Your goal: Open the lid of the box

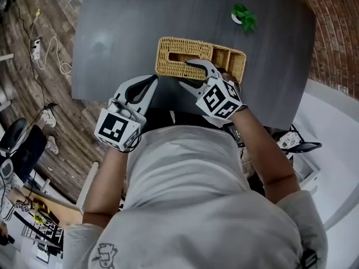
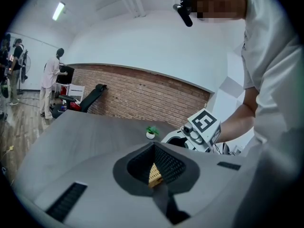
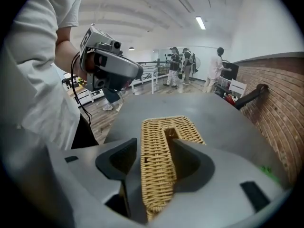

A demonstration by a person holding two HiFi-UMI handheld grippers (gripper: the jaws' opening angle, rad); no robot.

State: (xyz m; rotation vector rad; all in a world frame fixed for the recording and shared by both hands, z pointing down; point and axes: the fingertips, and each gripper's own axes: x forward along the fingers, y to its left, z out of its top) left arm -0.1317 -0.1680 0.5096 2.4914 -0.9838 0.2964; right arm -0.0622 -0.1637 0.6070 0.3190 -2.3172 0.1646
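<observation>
Head view: the rectangular tan wicker box (image 1: 231, 60) is located on the dark grey table (image 1: 112, 32), near the table's front edge and directly ahead of the person. The flat woven wicker lid (image 1: 178, 54) is seen over the left and middle portion of the box, and a rectangular slot is cut through its centre. At the right end of the box, open compartments are exposed. Whether the near edge of the lid is raised off the box cannot be determined.

The right gripper (image 1: 186, 74) is applied to the near long edge of the lid, with one jaw laid across the lid's top surface. In the right gripper view, the lid is shown clamped between the two jaws, which are kept apart only by the thickness of the weave.

The left gripper (image 1: 152, 80) is positioned to the left of the right gripper, over the front edge of the table, just beside the near left corner of the box. In the left gripper view its jaws are brought together at the tips and nothing is gripped. A strip of wicker is visible beyond them, through the opening behind the tips.

A small green plant in a white pot (image 1: 244, 17) is placed well apart from the box, toward the far right of the table. A red brick wall (image 1: 331, 27) is seen beyond the table on the right, and a wooden plank floor (image 1: 33, 94) on the left.
</observation>
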